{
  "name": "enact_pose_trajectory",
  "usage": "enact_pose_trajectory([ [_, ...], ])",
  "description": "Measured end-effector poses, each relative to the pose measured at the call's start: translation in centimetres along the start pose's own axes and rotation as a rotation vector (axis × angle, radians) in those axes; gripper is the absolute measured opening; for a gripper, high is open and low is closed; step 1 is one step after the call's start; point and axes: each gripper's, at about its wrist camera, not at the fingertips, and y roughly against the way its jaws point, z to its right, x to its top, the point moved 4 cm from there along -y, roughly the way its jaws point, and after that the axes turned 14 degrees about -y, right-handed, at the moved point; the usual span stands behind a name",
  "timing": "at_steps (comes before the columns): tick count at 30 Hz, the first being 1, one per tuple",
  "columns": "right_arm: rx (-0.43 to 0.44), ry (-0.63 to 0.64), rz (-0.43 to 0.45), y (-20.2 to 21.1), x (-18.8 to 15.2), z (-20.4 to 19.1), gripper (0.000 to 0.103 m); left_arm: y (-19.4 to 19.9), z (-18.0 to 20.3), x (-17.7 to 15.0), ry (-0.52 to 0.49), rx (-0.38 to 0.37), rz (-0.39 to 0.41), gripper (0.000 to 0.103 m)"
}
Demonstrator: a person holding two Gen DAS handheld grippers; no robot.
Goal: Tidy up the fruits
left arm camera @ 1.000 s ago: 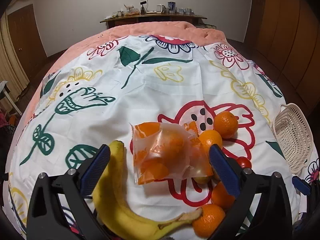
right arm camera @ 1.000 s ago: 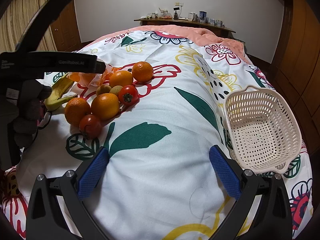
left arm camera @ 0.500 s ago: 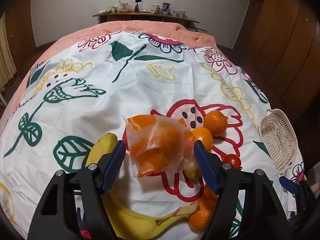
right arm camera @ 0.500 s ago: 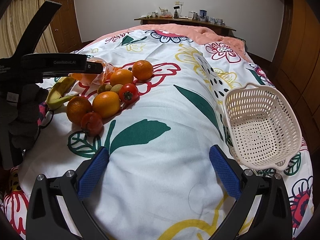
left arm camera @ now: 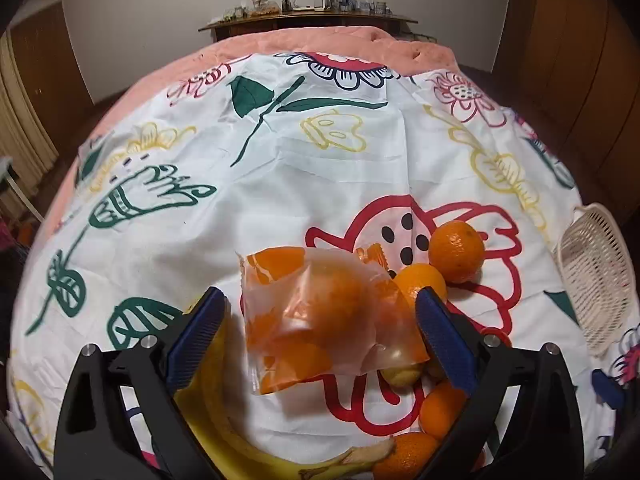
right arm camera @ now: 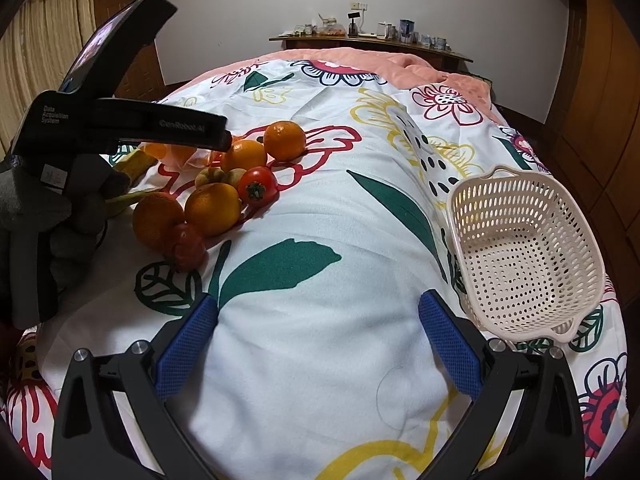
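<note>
A clear bag of oranges (left arm camera: 320,320) lies on the flowered bedsheet (left arm camera: 320,160), between the fingers of my open left gripper (left arm camera: 322,334), which hovers over it without touching. A banana (left arm camera: 224,424) lies below the left finger. Loose oranges (left arm camera: 456,251) sit to the right, with a tomato (right arm camera: 257,185) and small yellowish fruits (right arm camera: 214,176) among them. A cream basket (right arm camera: 524,248) stands empty at the right. My right gripper (right arm camera: 318,338) is open and empty over bare sheet, between the fruit pile and the basket.
The left gripper's body (right arm camera: 120,128) and gloved hand (right arm camera: 60,220) rise at the left of the right wrist view. A wooden shelf with jars (left arm camera: 312,4) stands beyond the bed. Wooden wardrobes (right arm camera: 600,80) line the right.
My left gripper narrowed half a second ago, then opened again around the bag, which looks larger and closer now. The right gripper has edged forward; fruits and basket stay put.
</note>
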Motion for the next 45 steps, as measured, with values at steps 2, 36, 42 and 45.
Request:
enact_pose_trajectory([
  [2, 0.001, -0.001, 0.0, 0.0, 0.0, 0.0, 0.098, 0.1, -0.2, -0.2, 0.015, -0.047, 0.012, 0.082],
  [36, 0.241, 0.151, -0.139, -0.3, 2.0, -7.6, 0.067, 8.1, -4.8, -4.5, 0.145, -0.07, 0.249, 0.069],
  [42, 0.219, 0.14, -0.192, -2.1, 1.7, -7.5, 0.052, 7.7, -5.2, -5.0, 0.156, -0.079, 0.244, 0.069],
  [45, 0.223, 0.146, -0.191, -2.2, 1.7, -7.7, 0.048, 7.6, -5.3, -5.1, 0.16, -0.077, 0.237, 0.069],
])
